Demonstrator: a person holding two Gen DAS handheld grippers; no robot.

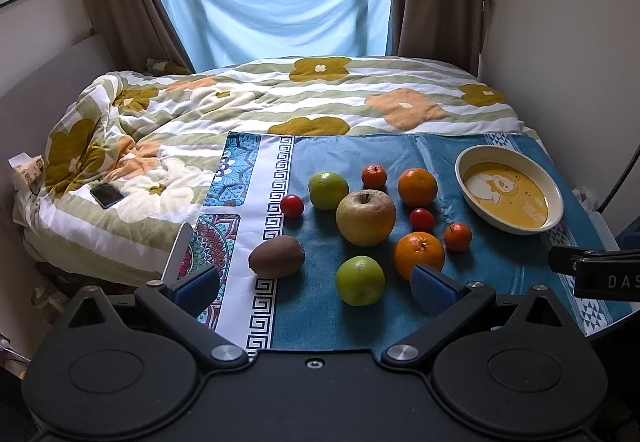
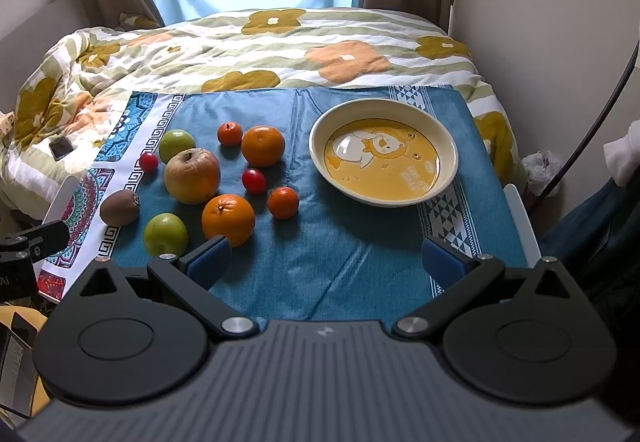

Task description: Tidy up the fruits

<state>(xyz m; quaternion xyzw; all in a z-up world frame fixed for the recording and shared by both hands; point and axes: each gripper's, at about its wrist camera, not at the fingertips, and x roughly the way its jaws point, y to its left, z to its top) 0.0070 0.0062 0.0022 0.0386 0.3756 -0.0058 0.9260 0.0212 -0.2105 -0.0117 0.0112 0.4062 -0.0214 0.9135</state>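
Observation:
Several fruits lie loose on a blue tablecloth (image 1: 500,266): a big yellow apple (image 1: 365,217), two green apples (image 1: 360,281) (image 1: 328,190), two oranges (image 1: 419,255) (image 1: 417,187), two small tangerines (image 1: 458,237) (image 1: 374,176), two red cherry tomatoes (image 1: 422,219) (image 1: 291,205) and a brown kiwi (image 1: 277,256). An empty cream bowl (image 2: 446,170) with a yellow cartoon base stands to their right. My left gripper (image 1: 316,288) is open and empty, just short of the near green apple. My right gripper (image 2: 327,262) is open and empty over bare cloth in front of the bowl.
The table stands against a bed with a flowered quilt (image 1: 240,102). A phone (image 1: 106,195) lies on the quilt at the left. Walls and curtains close in the far side and right. A dark cable (image 2: 592,130) runs down at the right.

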